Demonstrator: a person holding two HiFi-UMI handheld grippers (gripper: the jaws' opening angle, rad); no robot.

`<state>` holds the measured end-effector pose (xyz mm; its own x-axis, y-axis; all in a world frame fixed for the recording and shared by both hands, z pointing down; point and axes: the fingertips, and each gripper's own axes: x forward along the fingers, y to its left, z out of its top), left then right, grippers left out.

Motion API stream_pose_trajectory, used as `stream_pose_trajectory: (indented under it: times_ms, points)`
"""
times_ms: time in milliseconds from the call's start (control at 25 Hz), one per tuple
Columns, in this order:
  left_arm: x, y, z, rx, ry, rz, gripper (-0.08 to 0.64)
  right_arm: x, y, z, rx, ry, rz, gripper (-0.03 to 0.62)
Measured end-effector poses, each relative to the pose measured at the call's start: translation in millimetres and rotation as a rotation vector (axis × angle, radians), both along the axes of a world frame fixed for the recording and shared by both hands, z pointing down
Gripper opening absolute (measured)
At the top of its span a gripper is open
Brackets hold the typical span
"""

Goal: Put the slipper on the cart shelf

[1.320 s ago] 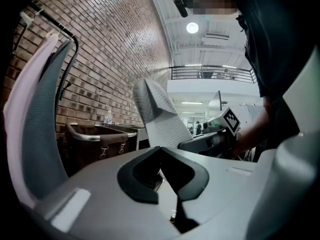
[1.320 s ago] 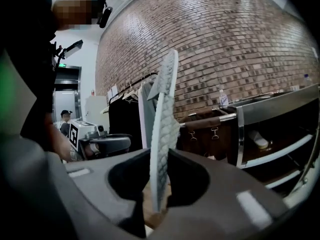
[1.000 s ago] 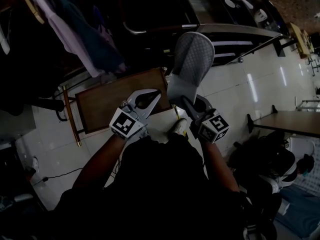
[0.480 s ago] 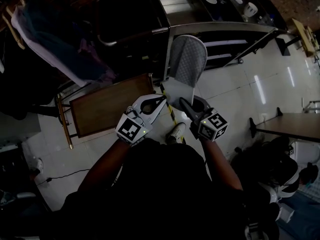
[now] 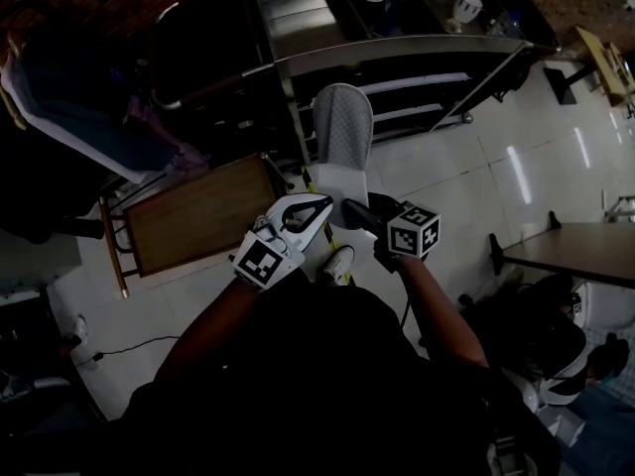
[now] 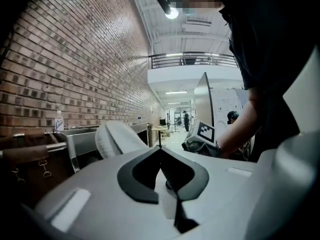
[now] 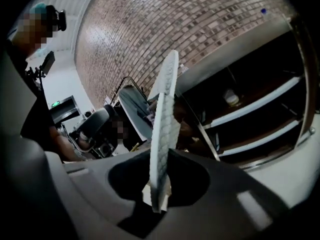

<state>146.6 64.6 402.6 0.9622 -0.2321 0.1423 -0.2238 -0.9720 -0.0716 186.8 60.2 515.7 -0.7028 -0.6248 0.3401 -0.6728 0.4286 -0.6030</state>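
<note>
The grey quilted slipper [image 5: 342,137] stands up from my right gripper [image 5: 349,207], which is shut on its heel end; the toe points toward the steel cart [image 5: 417,50]. In the right gripper view the slipper [image 7: 166,109] shows edge-on, clamped between the jaws of that gripper [image 7: 161,156], with the cart's dark shelves [image 7: 260,106] beyond it. My left gripper [image 5: 323,203] hangs just left of the slipper, shut, with nothing between its jaws. From the left gripper [image 6: 160,148], the slipper [image 6: 117,138] sits ahead to the left.
A wooden tray on a metal stand [image 5: 193,214] is left of the grippers. Clothes [image 5: 89,107] hang at the far left. A bottle and a cup [image 5: 464,6] stand on the cart top. A table [image 5: 575,251] sits at the right on the white tile floor.
The right gripper and the slipper have shifted left and closer to the cart, whose top and shelves now fill more of the head view. The left gripper has stayed beside it.
</note>
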Motion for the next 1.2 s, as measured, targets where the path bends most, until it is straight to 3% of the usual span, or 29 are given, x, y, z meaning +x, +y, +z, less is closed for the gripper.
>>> stream_pose_trajectory:
  times_ms: [280, 560, 880, 1200]
  points:
    - [22.4, -12.3, 6.4, 0.017, -0.019, 0.024, 0.002, 13.2, -7.8, 38.7, -0.184, -0.13, -0.045, 0.067]
    - [31.7, -53.5, 20.7, -0.024, -0.014, 0.022, 0.002, 17.0, -44.9, 70.4, -0.31, -0.153, -0.083, 0.067]
    - [31.6, -124.1, 30.1, -0.063, 0.03, 0.021, 0.002, 21.0, -108.5, 94.4, -0.412, -0.158, -0.055, 0.067]
    - [24.2, -161.7, 46.6, -0.1, 0.043, 0.028, 0.002, 17.0, -159.5, 108.0, -0.467, -0.184, -0.032, 0.067]
